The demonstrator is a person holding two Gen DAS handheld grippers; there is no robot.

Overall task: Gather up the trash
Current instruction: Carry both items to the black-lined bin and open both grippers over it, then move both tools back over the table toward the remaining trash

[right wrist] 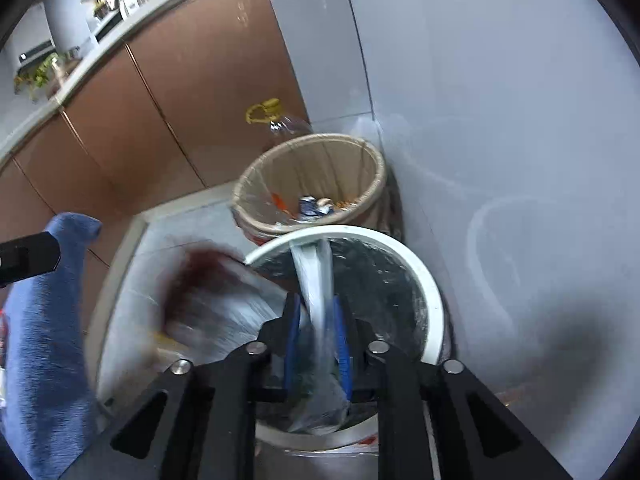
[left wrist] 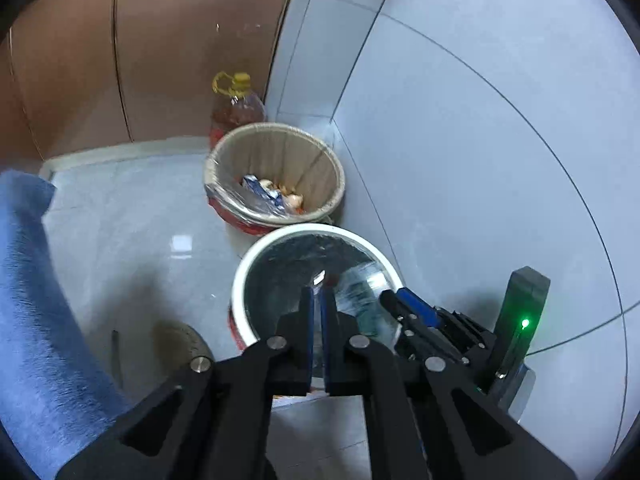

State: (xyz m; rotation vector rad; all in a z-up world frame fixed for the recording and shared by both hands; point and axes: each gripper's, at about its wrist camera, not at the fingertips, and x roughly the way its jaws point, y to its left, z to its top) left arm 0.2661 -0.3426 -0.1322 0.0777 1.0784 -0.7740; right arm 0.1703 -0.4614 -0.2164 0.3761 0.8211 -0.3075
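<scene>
Tiled corner: left fingers [left wrist: 318, 296] closed; right fingers [right wrist: 318, 316] around plastic wrapper [right wrist: 316, 280] over white-rimmed bin [right wrist: 424, 276]

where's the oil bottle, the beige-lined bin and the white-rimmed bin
oil bottle [left wrist: 236, 114]: left wrist view, its amber body
beige-lined bin [left wrist: 276, 152]: left wrist view, inner liner wall
white-rimmed bin [right wrist: 430, 280]: right wrist view, right rim

The white-rimmed bin [left wrist: 240, 280] stands against the tiled wall [left wrist: 480, 140], with the beige-lined basket [left wrist: 212, 168] touching it behind and an oil bottle [left wrist: 236, 108] in the corner. The floor [left wrist: 140, 220] to the left is free (only a blue sleeve [left wrist: 32, 280] intrudes); brown cabinets [left wrist: 160, 60] close the far side.
</scene>
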